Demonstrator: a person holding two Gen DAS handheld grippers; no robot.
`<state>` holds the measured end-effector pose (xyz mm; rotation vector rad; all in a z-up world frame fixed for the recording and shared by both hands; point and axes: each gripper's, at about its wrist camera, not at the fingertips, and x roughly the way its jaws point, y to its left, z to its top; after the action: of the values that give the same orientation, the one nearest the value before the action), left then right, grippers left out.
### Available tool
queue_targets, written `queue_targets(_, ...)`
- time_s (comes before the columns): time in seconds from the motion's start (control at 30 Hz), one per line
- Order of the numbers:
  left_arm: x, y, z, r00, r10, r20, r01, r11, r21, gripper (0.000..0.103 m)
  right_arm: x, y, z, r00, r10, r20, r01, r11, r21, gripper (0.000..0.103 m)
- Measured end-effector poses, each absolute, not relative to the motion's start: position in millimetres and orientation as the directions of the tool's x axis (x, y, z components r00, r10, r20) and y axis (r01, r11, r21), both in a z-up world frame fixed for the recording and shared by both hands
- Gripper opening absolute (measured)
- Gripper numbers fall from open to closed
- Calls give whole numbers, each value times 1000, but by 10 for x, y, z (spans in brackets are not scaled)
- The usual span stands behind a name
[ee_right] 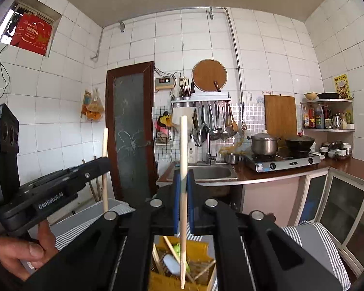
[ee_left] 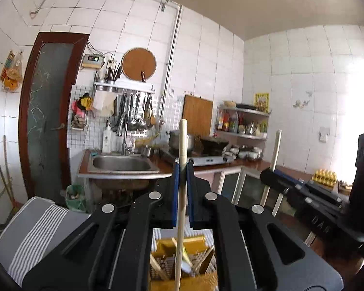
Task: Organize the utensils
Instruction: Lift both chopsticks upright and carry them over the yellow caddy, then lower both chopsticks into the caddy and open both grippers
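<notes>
A pale, slender wooden chopstick (ee_left: 182,145) stands upright between the blue-padded fingers of the left gripper (ee_left: 182,173), its jaws closed tight on the shaft. Its lower end hangs down over a yellow woven utensil basket (ee_left: 194,245) directly below, where other wooden sticks and a pale-handled utensil lie jumbled. A second pale wooden chopstick (ee_right: 183,145) is held the same way, upright, by the right gripper (ee_right: 183,181), whose jaws are likewise closed firmly on it; its tip hangs above the same basket (ee_right: 201,247).

Each gripper shows in the other's view: the right one (ee_left: 270,173) off to the right side with its stick (ee_left: 275,150) rising above it, the left one (ee_right: 102,162) off to the left with its stick (ee_right: 105,145), and the person's left hand (ee_right: 24,249) wrapped around the handle.

The basket sits on a grey cloth with white stripes (ee_left: 36,223). Beyond are a stainless steel sink (ee_left: 121,163), a gas stove (ee_right: 284,161) bearing a steel pot (ee_right: 264,143) and a black wok (ee_right: 299,141), ladles hanging from a wall rack (ee_right: 216,123), and a dark-framed glass door (ee_right: 131,131).
</notes>
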<state>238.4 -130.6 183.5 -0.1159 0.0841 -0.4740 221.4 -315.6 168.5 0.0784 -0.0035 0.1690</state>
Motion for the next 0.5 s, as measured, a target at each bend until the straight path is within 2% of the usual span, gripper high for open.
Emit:
queue_targets(0.13, 2459, -1378, 1772, 896, -444, -17, 439, 891, -113, 5, 2345, -3211, 1585, 982, 187, 29, -189, 977, 101, 6)
queue_targets(0.5, 2691, -1425, 1495, 898, -439, -30, 431, 891, -140, 5, 2677, -3221, 1315, 986, 164, -15, -162, 982, 95, 6)
